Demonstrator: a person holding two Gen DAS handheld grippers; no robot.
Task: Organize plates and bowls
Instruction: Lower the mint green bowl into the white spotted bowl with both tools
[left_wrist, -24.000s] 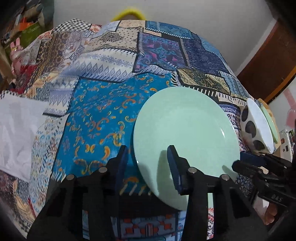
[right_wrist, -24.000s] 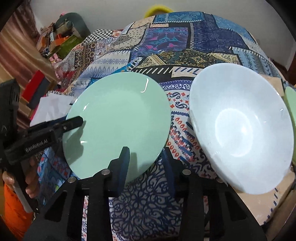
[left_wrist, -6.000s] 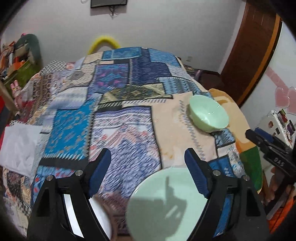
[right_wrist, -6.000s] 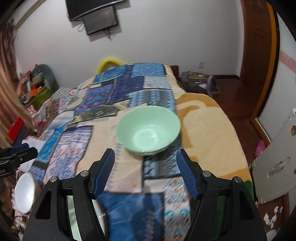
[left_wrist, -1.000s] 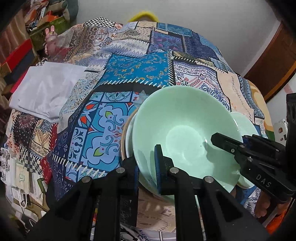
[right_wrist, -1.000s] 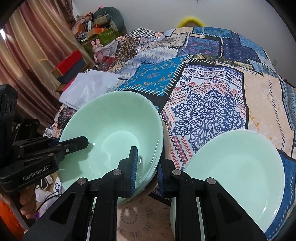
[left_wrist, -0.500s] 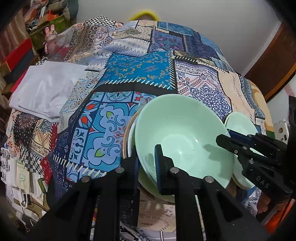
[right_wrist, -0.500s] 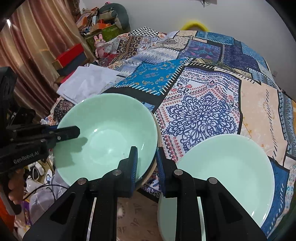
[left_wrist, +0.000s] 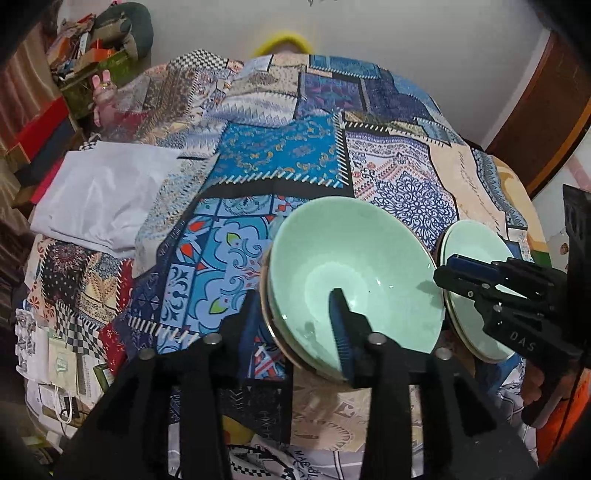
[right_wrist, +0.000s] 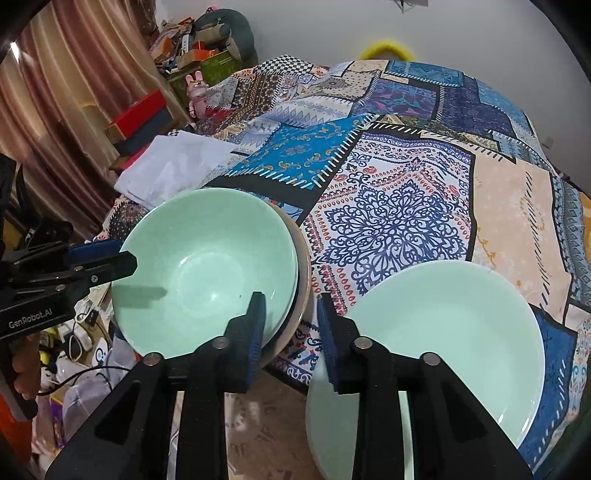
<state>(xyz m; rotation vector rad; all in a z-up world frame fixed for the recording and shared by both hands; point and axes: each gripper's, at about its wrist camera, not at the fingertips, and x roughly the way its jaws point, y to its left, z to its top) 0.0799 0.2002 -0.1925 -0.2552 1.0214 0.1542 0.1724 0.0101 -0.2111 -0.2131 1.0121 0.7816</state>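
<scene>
A pale green bowl (left_wrist: 354, 266) (right_wrist: 207, 266) sits nested on top of a stack of bowls, whose beige and white rims (right_wrist: 304, 284) show beneath it, near the front edge of the patchwork cloth. My left gripper (left_wrist: 295, 328) straddles the bowl's near-left rim, one finger inside and one outside. Its jaws are opening and the pads stand off the rim. My right gripper (right_wrist: 291, 332) straddles the right rim the same way, jaws opening, with gaps on both sides. A stack of pale green plates (right_wrist: 443, 332) (left_wrist: 476, 251) lies just right of the bowls.
A folded white cloth (left_wrist: 103, 195) (right_wrist: 173, 166) lies at the left on the patchwork cloth (left_wrist: 280, 158). Boxes and clutter (right_wrist: 140, 114) fill the floor on the left. A brown door (left_wrist: 543, 114) stands at the right. Cables and bags (right_wrist: 85, 343) lie below the front edge.
Both grippers were shut on the green bowl's rim. The bowl has sunk onto the stack, and both pairs of jaws have parted from the rim.
</scene>
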